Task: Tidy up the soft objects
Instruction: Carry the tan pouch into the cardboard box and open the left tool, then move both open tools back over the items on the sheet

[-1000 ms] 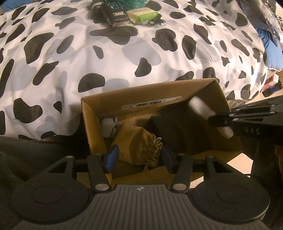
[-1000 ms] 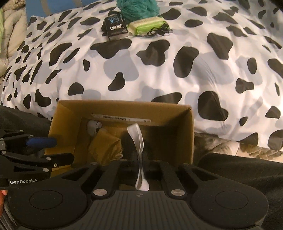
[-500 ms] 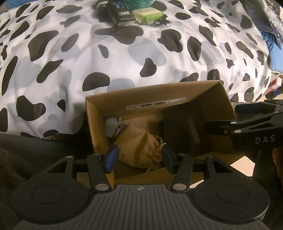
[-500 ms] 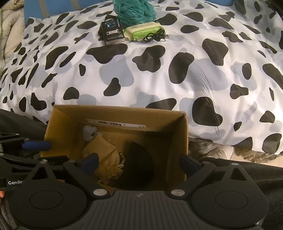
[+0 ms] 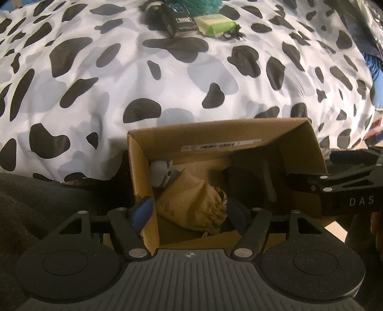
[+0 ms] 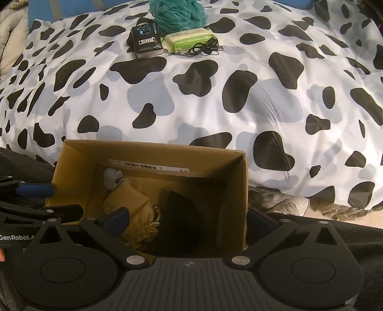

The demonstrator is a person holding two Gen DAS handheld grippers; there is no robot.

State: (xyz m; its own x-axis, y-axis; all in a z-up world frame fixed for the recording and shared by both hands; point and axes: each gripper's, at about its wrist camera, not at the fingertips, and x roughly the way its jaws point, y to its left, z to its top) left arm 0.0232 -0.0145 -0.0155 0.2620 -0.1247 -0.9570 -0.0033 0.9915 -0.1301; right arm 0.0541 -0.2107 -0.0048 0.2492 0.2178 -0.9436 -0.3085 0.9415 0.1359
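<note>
An open cardboard box (image 5: 215,136) (image 6: 153,148) stands against the cow-print duvet (image 6: 215,95). In it lie a tan drawstring pouch (image 5: 191,203) (image 6: 129,203), a small white thing (image 5: 159,172) (image 6: 111,178) and a flat black thing (image 5: 246,184) (image 6: 182,215). My left gripper (image 5: 189,213) hangs over the pouch with its jaws opening; the pads do not press on it. My right gripper (image 6: 189,220) is over the black thing, jaws opening wide with nothing gripped, and it straddles the box's right wall. One of the left gripper's fingers (image 6: 36,190) shows beside the box.
At the far side of the duvet lie a teal mesh sponge (image 6: 177,12), a black packet (image 6: 146,39) (image 5: 179,21), a green packet (image 6: 189,39) (image 5: 214,24) and a black cable (image 6: 203,49). Dark fabric (image 5: 47,196) lies left of the box.
My right gripper has opened and let go of a flat grey-edged thing, which now lies dark in the box. The left gripper's jaws have widened over the pouch. Neither hand has shifted.
</note>
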